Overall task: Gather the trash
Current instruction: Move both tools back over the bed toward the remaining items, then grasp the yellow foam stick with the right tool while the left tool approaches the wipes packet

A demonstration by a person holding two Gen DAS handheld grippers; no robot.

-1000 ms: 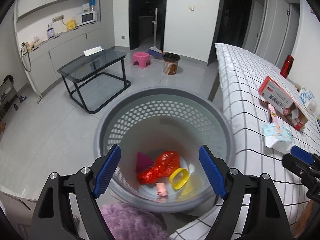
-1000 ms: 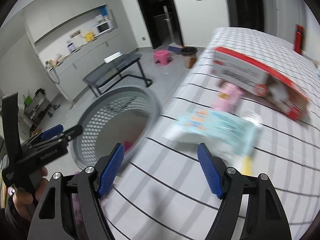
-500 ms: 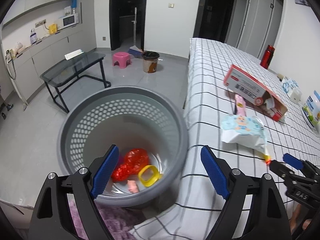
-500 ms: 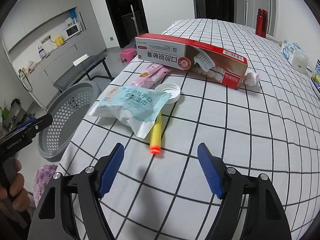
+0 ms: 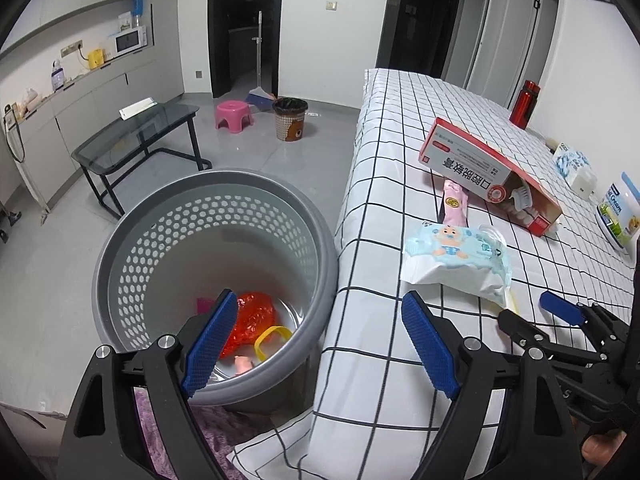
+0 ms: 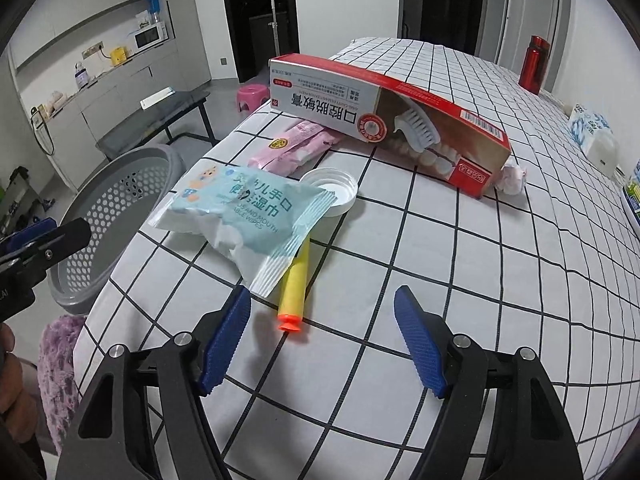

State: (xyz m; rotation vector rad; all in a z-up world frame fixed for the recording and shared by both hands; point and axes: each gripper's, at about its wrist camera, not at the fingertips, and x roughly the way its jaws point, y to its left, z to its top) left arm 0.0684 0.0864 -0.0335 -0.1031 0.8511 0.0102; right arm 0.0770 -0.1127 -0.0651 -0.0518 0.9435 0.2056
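A grey perforated basket (image 5: 120,240) stands on the floor against the checked table (image 6: 460,280); red, yellow and pink trash lies in its bottom. On the table lie a pale blue wipes pack (image 6: 248,212), a yellow foam dart with an orange tip (image 6: 296,284) half under it, a white lid (image 6: 334,188), a pink sachet (image 6: 292,148) and a red toothpaste box (image 6: 384,120). My right gripper (image 6: 322,340) hovers just short of the dart's tip, its jaws closing, nothing between them. My left gripper (image 5: 316,340) is open over the basket's rim and table edge, empty.
A red bottle (image 5: 524,104), a tissue pack (image 5: 574,164) and a white tub (image 5: 620,212) stand at the table's far right. A small crumpled pink wrapper (image 6: 512,178) lies by the box. A purple fluffy rug (image 5: 224,428) lies below the basket. A glass side table (image 5: 136,128) stands beyond.
The left gripper slid right from over the basket to the table edge. The right gripper swung onto the table, dipped toward the dart and narrowed its jaws slightly.
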